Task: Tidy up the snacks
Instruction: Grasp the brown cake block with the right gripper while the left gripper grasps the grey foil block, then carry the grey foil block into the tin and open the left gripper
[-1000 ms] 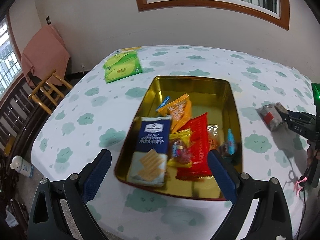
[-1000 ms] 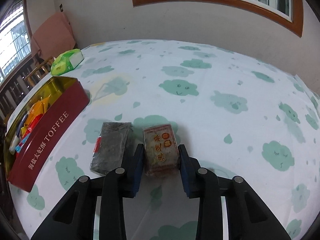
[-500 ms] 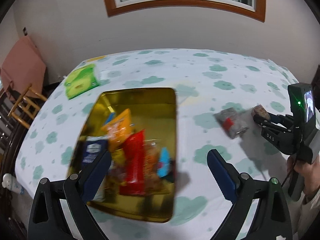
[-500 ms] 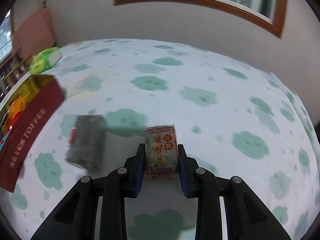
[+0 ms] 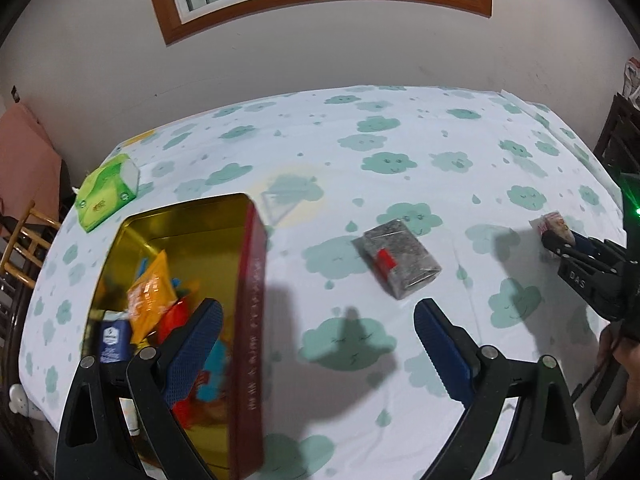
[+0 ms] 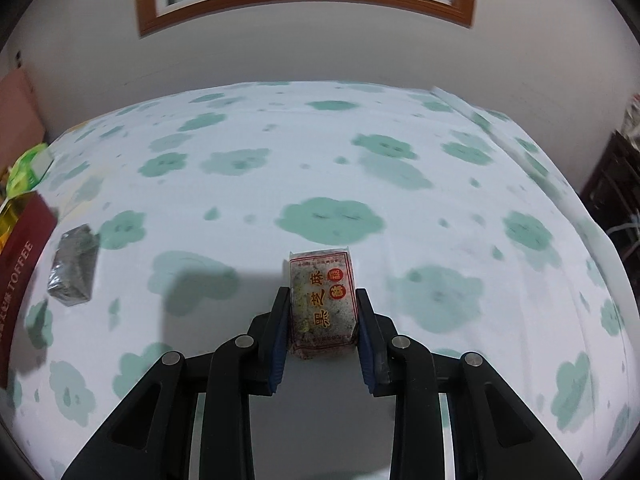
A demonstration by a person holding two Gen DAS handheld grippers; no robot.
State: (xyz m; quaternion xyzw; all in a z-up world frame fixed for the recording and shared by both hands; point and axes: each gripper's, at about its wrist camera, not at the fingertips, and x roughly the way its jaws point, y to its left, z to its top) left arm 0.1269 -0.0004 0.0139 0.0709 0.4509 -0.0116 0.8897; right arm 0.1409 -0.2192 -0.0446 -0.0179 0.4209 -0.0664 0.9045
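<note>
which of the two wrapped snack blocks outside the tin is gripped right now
The pale block with red and yellow characters, clamped between the right gripper fingers. The dark grey block with the red label lies free on the tablecloth.

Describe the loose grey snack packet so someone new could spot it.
Start at the red toffee tin on the cloud-print tablecloth. Just right of it, apart, the grey packet lies flat. Its small red label sets it apart.
</note>
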